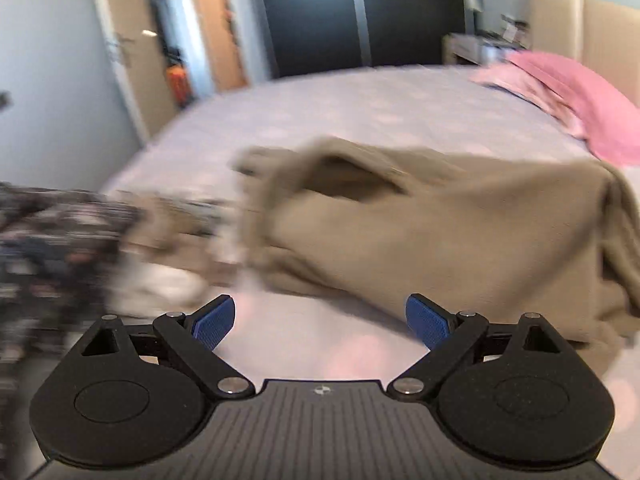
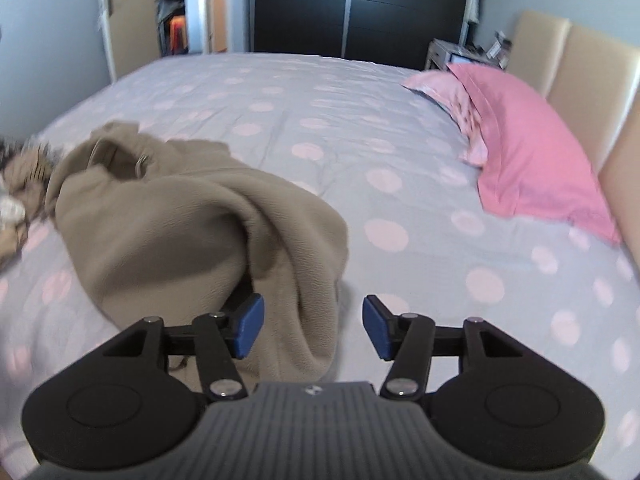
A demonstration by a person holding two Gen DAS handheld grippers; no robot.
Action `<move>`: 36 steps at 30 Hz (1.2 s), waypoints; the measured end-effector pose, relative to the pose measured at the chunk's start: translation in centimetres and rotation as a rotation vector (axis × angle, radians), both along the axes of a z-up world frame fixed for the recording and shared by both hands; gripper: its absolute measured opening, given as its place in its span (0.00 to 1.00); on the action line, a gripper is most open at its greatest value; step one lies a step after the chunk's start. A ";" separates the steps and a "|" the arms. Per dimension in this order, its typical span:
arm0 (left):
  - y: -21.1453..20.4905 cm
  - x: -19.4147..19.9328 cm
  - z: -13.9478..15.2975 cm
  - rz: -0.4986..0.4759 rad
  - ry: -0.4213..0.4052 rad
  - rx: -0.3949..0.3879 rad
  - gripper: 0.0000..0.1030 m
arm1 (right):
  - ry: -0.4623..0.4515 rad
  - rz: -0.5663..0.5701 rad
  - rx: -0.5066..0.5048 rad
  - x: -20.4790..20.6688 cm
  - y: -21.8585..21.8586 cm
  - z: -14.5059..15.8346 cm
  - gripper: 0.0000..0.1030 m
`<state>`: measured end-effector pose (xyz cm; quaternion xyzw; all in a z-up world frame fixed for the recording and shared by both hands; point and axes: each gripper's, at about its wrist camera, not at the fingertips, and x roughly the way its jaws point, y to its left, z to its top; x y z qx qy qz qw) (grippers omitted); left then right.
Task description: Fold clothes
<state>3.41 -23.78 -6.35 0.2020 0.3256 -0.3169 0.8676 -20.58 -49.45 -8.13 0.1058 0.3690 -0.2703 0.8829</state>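
Note:
A beige fleece hooded garment (image 1: 440,232) lies crumpled on the bed, its hood opening (image 2: 116,152) turned towards the far left. My left gripper (image 1: 320,320) hovers just in front of its near edge, open, with only bedcover between the blue pads. My right gripper (image 2: 314,324) is low over the garment's right end (image 2: 312,280), open. A fold of the beige fabric hangs between the jaws, beside the left pad (image 2: 250,326), and the right pad (image 2: 378,332) stands apart from it. The left wrist view is blurred.
The bed (image 2: 280,100) has a lilac cover with pink dots. A heap of dark patterned and pale clothes (image 1: 60,240) lies to the left. A pink pillow (image 2: 532,152) leans by the beige headboard (image 2: 592,68). A dark wardrobe (image 2: 360,8) and a door (image 1: 132,52) stand beyond.

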 end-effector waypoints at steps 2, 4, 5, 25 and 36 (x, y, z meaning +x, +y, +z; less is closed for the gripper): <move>-2.3 -0.5 -1.3 -0.031 0.035 0.008 0.91 | -0.012 -0.008 0.019 -0.1 -1.5 -0.7 0.58; -4.3 -0.8 -2.8 -0.057 0.069 0.008 0.91 | -0.018 -0.015 0.035 0.1 -2.7 -1.5 0.59; -5.3 -0.9 -3.5 -0.068 0.084 0.009 0.91 | -0.022 -0.023 0.048 0.3 -3.3 -2.0 0.60; -9.7 0.9 -12.5 0.095 0.533 -0.149 0.91 | 0.062 0.130 0.027 5.0 -1.3 -10.5 0.73; -5.4 2.3 -7.8 0.054 0.526 -0.260 0.12 | 0.007 0.127 0.094 5.0 -0.7 -7.9 0.22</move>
